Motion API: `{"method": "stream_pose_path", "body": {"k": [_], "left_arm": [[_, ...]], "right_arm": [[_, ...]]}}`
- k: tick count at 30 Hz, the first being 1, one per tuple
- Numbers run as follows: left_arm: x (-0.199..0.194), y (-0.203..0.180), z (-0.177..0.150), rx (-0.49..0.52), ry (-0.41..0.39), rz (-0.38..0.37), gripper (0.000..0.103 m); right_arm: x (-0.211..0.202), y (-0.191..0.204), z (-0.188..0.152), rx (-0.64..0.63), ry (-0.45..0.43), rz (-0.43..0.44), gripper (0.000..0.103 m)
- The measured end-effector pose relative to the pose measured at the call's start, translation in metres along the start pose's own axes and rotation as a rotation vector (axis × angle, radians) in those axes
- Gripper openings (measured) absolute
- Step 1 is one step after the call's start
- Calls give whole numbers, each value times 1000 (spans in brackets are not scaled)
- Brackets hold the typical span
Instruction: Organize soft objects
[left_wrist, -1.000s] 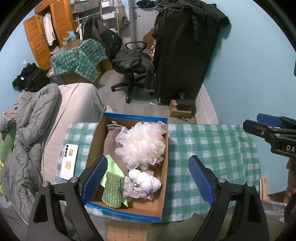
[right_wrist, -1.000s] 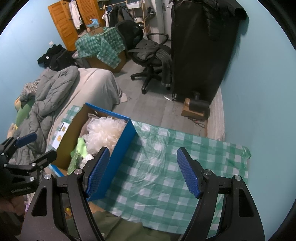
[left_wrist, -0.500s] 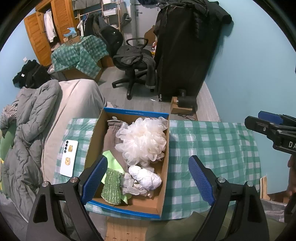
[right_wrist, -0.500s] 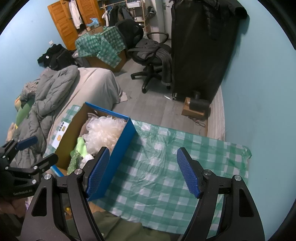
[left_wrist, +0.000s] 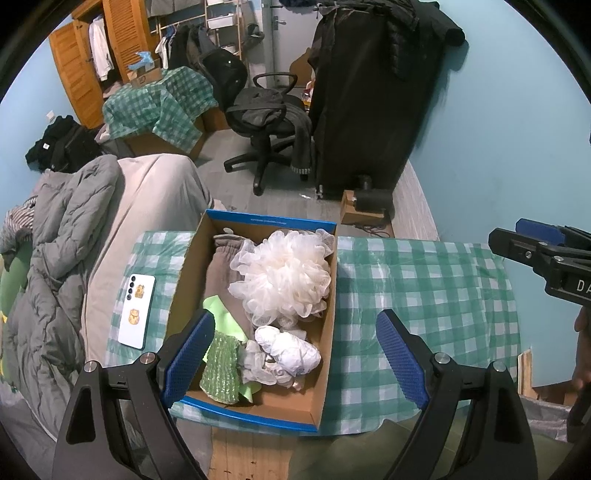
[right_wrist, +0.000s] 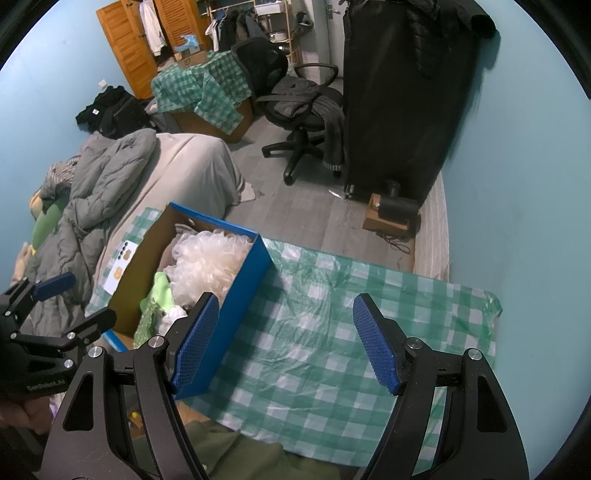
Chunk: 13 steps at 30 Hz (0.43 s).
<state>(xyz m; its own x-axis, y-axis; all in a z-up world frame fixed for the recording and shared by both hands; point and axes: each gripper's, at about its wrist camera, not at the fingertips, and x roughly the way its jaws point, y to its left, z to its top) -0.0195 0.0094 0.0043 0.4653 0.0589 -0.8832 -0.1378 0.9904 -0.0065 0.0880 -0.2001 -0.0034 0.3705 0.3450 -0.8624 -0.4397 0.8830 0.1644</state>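
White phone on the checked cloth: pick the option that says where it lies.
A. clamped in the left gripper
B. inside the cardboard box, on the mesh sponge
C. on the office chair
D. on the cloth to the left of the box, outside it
D: in the left wrist view the white phone lies flat on the checked cloth, just outside the left wall of the cardboard box, and the open left gripper holds nothing.

Left gripper (left_wrist: 295, 354) slightly lower, nearer box (left_wrist: 328, 332).
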Motion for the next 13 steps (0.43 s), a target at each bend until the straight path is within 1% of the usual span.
{"method": "stream_pose_path", "body": {"k": [4, 9, 13], "left_arm": [[0, -2, -3, -4, 14, -13, 90], [-2, -10, -5, 23, 6, 3, 90], [-2, -12, -4, 20, 5, 1, 90]], "right_arm": [[0, 0, 0, 2, 0, 1, 75], [-1, 0, 0, 1, -1, 0, 75], [0, 0, 0, 2, 2, 0, 75]]}}
